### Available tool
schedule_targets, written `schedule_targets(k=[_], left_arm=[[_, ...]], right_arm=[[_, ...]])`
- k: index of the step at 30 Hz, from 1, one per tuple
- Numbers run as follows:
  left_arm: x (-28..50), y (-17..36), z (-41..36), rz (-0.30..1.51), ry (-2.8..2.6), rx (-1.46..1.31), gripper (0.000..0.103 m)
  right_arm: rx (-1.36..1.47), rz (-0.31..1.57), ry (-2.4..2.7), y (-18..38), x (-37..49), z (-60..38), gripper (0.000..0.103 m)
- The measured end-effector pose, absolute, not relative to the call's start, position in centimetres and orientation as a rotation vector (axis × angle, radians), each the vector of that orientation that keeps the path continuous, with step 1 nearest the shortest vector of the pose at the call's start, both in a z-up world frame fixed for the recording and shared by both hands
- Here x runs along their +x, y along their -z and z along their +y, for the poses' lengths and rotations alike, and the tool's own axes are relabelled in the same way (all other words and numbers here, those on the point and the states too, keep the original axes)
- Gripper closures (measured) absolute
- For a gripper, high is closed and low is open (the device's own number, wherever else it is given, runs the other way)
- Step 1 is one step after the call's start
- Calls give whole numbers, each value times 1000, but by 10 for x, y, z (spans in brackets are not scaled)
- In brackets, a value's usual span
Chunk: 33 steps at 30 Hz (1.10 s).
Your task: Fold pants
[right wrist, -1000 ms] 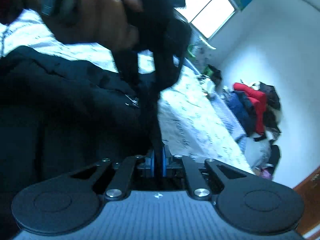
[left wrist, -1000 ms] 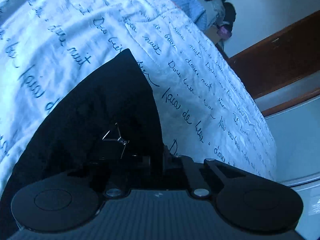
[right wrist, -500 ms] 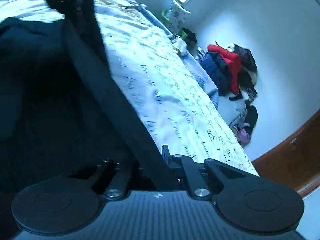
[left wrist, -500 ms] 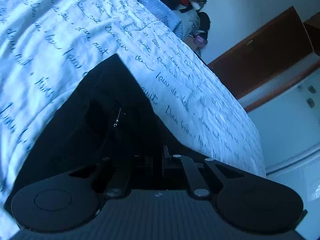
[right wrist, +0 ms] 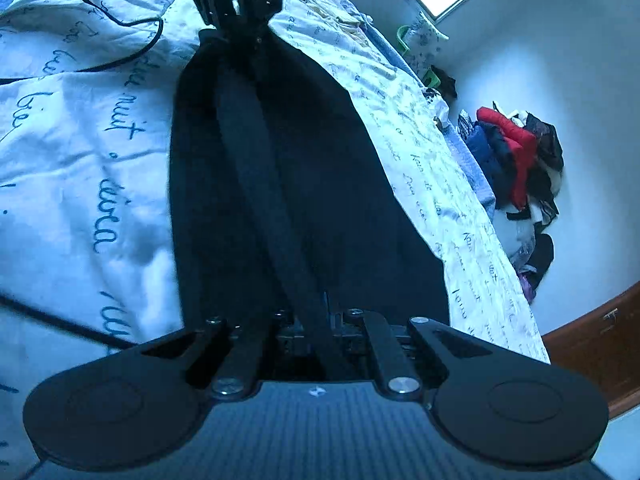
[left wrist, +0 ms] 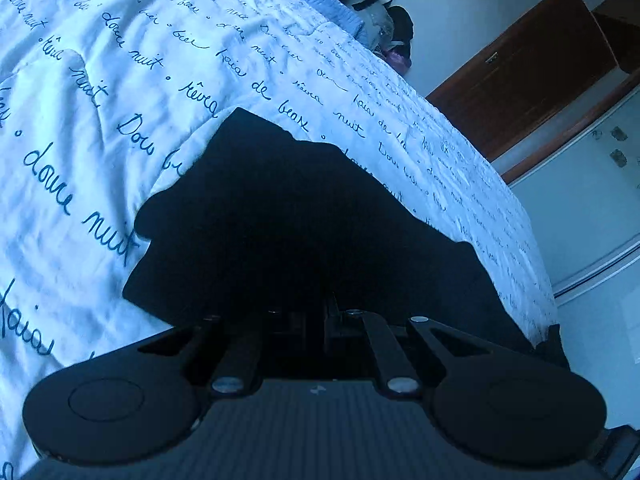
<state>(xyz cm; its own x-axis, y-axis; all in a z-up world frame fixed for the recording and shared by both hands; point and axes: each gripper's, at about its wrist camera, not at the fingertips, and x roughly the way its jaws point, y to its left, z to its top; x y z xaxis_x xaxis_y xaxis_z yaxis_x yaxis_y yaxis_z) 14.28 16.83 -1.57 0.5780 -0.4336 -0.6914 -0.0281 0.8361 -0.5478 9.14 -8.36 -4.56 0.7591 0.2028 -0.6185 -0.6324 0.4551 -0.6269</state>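
On script-printed quilt (left wrist: 120,80), black pants (right wrist: 320,168) stretched taut, matte, between both jaws

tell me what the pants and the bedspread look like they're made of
Pants: dark, matte woven cloth, probably a cotton or synthetic blend; it drapes in soft folds with no sheen. The light is too dim to tell more.
Bedspread: pale, light fabric, likely cotton or a blend, printed with dark cursive writing; it creases finely and looks slightly puffy, perhaps quilted.
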Motion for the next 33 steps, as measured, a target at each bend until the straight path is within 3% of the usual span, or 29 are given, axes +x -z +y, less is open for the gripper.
schedule_targets(k=[14, 18, 26, 33], left_arm=[[125, 9, 151, 868, 176, -364, 88], [126, 14, 151, 892, 156, -348, 76], [120, 4, 154, 896, 109, -315, 68], [101, -21, 156, 883, -15, -234, 61]], right_arm=[[-895, 506, -531, 47, 48, -80, 98], [-900, 505, -510, 57, 45, -83, 97], [-927, 519, -449, 54, 24, -99, 95], [-607, 645, -475, 31, 26, -142, 95]])
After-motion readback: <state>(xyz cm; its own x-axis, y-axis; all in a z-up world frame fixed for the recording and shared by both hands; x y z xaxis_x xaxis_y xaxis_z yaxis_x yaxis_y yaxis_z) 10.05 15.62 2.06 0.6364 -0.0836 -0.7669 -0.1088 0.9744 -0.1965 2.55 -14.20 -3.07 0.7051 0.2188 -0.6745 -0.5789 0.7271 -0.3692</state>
